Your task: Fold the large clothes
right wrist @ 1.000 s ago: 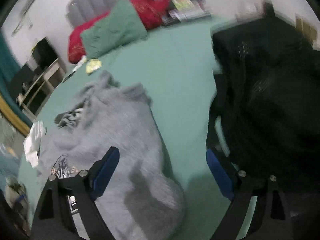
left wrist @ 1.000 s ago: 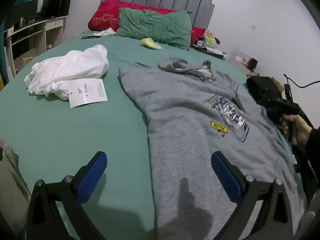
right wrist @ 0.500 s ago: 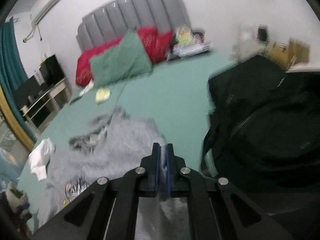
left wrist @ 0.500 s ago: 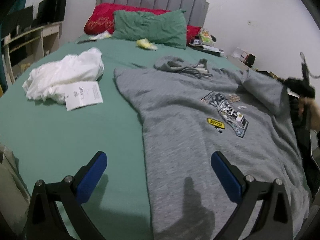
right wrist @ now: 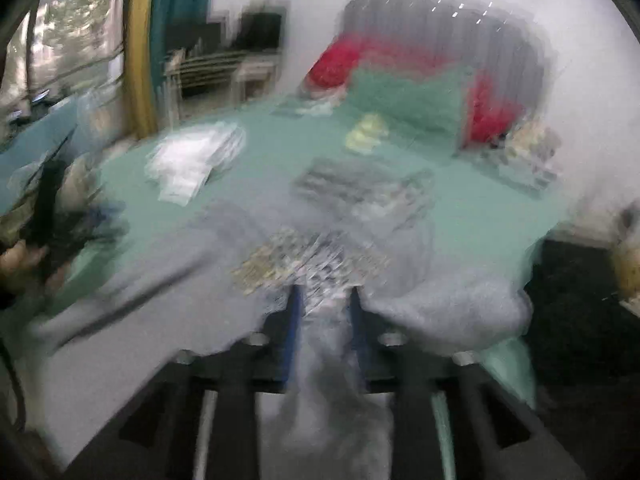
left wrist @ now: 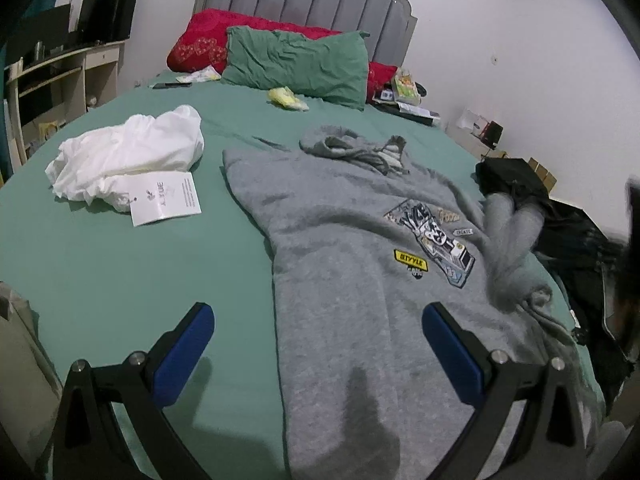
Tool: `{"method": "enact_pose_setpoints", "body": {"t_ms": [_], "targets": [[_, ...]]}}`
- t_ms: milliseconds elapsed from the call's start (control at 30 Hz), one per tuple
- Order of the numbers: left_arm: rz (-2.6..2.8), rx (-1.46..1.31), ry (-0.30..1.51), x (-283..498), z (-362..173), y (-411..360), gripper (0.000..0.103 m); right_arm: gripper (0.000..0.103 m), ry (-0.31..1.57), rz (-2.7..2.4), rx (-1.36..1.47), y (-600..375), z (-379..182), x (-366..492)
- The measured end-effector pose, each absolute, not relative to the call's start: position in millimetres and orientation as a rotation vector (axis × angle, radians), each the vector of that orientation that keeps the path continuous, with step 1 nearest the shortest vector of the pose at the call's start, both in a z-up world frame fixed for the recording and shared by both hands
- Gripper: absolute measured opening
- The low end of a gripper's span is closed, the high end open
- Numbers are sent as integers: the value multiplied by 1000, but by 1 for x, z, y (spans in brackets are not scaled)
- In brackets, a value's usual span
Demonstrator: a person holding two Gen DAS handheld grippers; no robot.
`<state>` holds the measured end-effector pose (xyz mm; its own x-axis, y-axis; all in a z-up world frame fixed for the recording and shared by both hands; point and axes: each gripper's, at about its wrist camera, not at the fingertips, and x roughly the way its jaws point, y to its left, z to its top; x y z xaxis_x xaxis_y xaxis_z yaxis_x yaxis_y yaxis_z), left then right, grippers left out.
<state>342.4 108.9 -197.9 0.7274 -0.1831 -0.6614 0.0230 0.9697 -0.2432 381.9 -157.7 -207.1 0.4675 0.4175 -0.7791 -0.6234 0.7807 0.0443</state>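
Observation:
A grey hoodie [left wrist: 360, 248] with a printed chest patch lies face up on the green bed. Its right sleeve [left wrist: 512, 240] is folded in over the body. My left gripper [left wrist: 316, 344] is open and empty, hovering above the hoodie's lower hem. In the blurred right wrist view, my right gripper [right wrist: 326, 320] has its jaws close together with grey sleeve fabric [right wrist: 332, 360] between them, over the hoodie [right wrist: 180, 300].
A crumpled white garment [left wrist: 128, 160] with a paper tag [left wrist: 164, 198] lies at the left. A black garment [left wrist: 560, 224] lies at the bed's right edge. Green pillow [left wrist: 296, 64] and red pillow [left wrist: 200, 44] lean against the grey headboard. A desk [left wrist: 60, 76] stands at the far left.
My right gripper closed on the hoodie's sleeve and swung it leftward across the hoodie's body. The left gripper stayed open and nearly still.

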Motion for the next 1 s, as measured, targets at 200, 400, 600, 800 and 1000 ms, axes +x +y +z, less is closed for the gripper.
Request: {"method": "enact_pose_setpoints", "body": {"t_ms": [200, 400, 600, 800, 1000], "targets": [[-122, -212, 765, 341, -204, 107, 103, 82, 747, 382, -21, -262, -217, 389], [-121, -214, 800, 348, -217, 104, 103, 93, 802, 271, 359, -363, -263, 464], [-124, -193, 798, 350, -221, 99, 103, 59, 857, 406, 601, -341, -315, 540], [-121, -198, 802, 350, -223, 99, 103, 13, 791, 303, 381, -324, -265, 532], [-115, -215, 740, 344, -201, 106, 103, 12, 637, -105, 153, -394, -131, 507]]}}
